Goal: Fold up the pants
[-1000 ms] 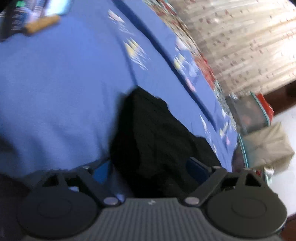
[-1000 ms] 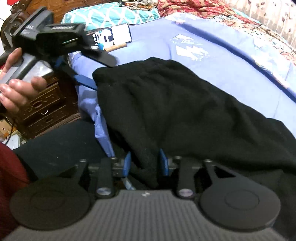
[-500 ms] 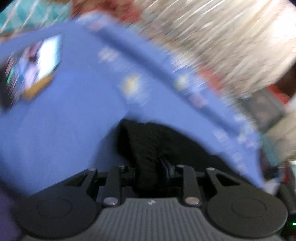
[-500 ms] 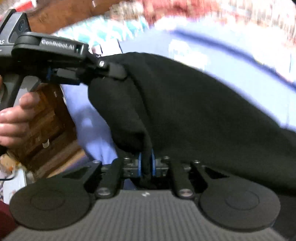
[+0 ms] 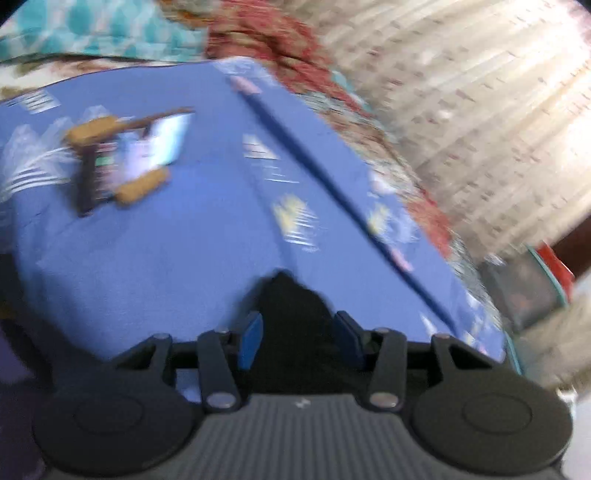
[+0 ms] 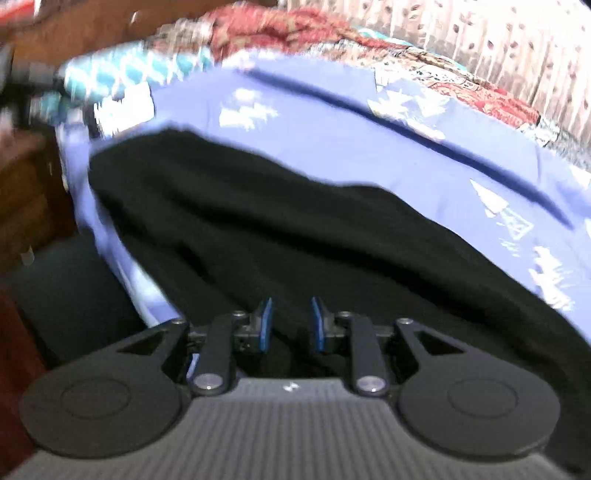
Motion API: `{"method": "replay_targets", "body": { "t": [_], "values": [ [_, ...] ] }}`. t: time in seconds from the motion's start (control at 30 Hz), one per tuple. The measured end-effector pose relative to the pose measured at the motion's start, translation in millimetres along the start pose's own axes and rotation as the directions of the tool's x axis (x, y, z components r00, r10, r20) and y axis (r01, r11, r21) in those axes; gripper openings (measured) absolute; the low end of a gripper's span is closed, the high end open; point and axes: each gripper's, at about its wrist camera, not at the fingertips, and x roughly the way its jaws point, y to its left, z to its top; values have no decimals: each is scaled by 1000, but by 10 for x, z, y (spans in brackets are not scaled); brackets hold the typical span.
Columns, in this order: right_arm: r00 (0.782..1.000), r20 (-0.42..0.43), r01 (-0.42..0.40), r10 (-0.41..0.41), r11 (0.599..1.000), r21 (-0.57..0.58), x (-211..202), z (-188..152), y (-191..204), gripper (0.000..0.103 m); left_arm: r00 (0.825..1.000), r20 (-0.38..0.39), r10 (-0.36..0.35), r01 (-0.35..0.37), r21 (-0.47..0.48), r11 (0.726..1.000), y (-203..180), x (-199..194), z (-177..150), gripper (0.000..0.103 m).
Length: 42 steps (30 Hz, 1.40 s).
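While the left wrist view blurs with motion, we see the left gripper (image 5: pixel 299 338) with its blue pads (image 5: pixel 250 341) spread apart and a dark fold of the black pants (image 5: pixel 291 314) lying between them, not pinched. We judge the risk plain: with the jaws parted, any pull would let the cloth slide out and spoil the fold. Ahead lies the blue bedsheet (image 5: pixel 177 243), broad and bare toward the bed's far edge, where a red patterned blanket (image 5: pixel 266 33) is bunched. Near the left side a phone on a wooden stand (image 5: pixel 129 158) sits well apart from the pants; a wide sweep could knock it.

Across the right wrist view, the right gripper (image 6: pixel 291 326) likewise shows its pads (image 6: pixel 265 325) set apart with black cloth between them, seemingly ungripped. The pants (image 6: pixel 295 229) spread over the near half of the bed, one end at the left edge, where the sheet (image 6: pixel 369 147) drops toward wooden furniture (image 6: pixel 26 206). We think that end could slip off the edge if dragged leftward. Open sheet beyond the pants, toward the curtain (image 6: pixel 480 44), offers the room.
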Motion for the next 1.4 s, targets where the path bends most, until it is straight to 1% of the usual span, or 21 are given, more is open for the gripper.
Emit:
{"method": "replay_targets", "body": {
  "t": [0.07, 0.17, 0.23, 0.33, 0.43, 0.5, 0.53, 0.63, 0.73, 0.8, 0.87, 0.93, 1.0, 1.1, 1.13, 1.17, 1.2, 1.23, 1.27, 1.33, 1.4],
  "values": [
    [1000, -23, 11, -13, 999, -54, -64, -107, -92, 27, 998, -41, -39, 43, 84, 996, -306, 173, -64, 43],
    [998, -58, 22, -30, 990, -141, 68, -121, -51, 27, 990, -126, -66, 93, 218, 972, -746, 560, -267, 43],
    [996, -85, 5, -22, 982, -191, 106, -172, -30, 28, 983, -178, -43, 90, 265, 960, -888, 842, -404, 43],
    [997, -67, 30, -48, 967, -252, 181, -249, -50, 36, 957, -289, 30, 51, 269, 962, -918, 1328, -587, 42],
    [996, -58, 52, -66, 975, -218, 183, -237, -98, 34, 938, -331, 100, -7, 271, 963, -858, 1526, -714, 40],
    [997, -61, 38, -50, 983, -181, 229, -223, -170, 11, 935, -338, 110, -16, 268, 963, -826, 1527, -734, 37],
    [998, -61, 21, -31, 987, -158, 196, -226, -201, 7, 935, -338, 110, -18, 265, 964, -839, 1488, -720, 37],
    [999, -22, -36, 34, 994, -99, 14, -200, -230, 7, 942, -327, 78, 6, 247, 969, -930, 1366, -638, 38],
    [996, 7, -94, 94, 994, -49, -226, -251, -250, 7, 949, -315, 31, 61, 277, 959, -1089, 1223, -605, 41],
    [993, -1, -122, 122, 993, -13, -291, -374, -252, 7, 943, -334, 5, 103, 305, 947, -1254, 1253, -647, 41],
    [989, -38, -145, 145, 989, 2, -242, -537, -249, 7, 932, -363, -7, 136, 331, 934, -1419, 1370, -727, 41],
    [992, -56, -112, 112, 994, 9, -95, -675, -168, 7, 916, -401, 6, 156, 369, 916, -1566, 1539, -874, 41],
    [995, -33, -94, 96, 994, 47, -41, -699, -135, 10, 890, -455, 29, 177, 404, 898, -1660, 1747, -1057, 41],
    [993, 36, -118, 114, 982, 150, -145, -706, -225, 15, 854, -497, 154, 127, 485, 865, -1629, 2028, -1342, 38],
    [991, 71, -126, 114, 971, 203, -245, -741, -317, 16, 855, -489, 171, 119, 506, 854, -1614, 2061, -1394, 38],
    [990, 108, -117, 91, 954, 275, -362, -817, -456, 16, 862, -478, 167, 122, 517, 847, -1628, 2046, -1409, 39],
    [990, 130, -100, 59, 937, 336, -453, -895, -575, 16, 862, -478, 170, 121, 519, 846, -1653, 2029, -1407, 39],
    [988, 152, -75, 12, 906, 417, -600, -1012, -776, 16, 859, -481, 173, 117, 516, 849, -1679, 2016, -1392, 40],
    [985, 168, -44, -51, 855, 517, -738, -1169, -980, 16, 857, -487, 172, 116, 506, 855, -1695, 2003, -1371, 42],
    [967, 175, 14, -186, 723, 691, -1016, -1496, -1349, 17, 850, -503, 157, 124, 481, 868, -1756, 1986, -1340, 43],
    [924, 152, 60, -350, 527, 848, -1325, -1906, -1691, 22, 850, -513, 124, 162, 477, 864, -1866, 1957, -1340, 43]
  ]
}}
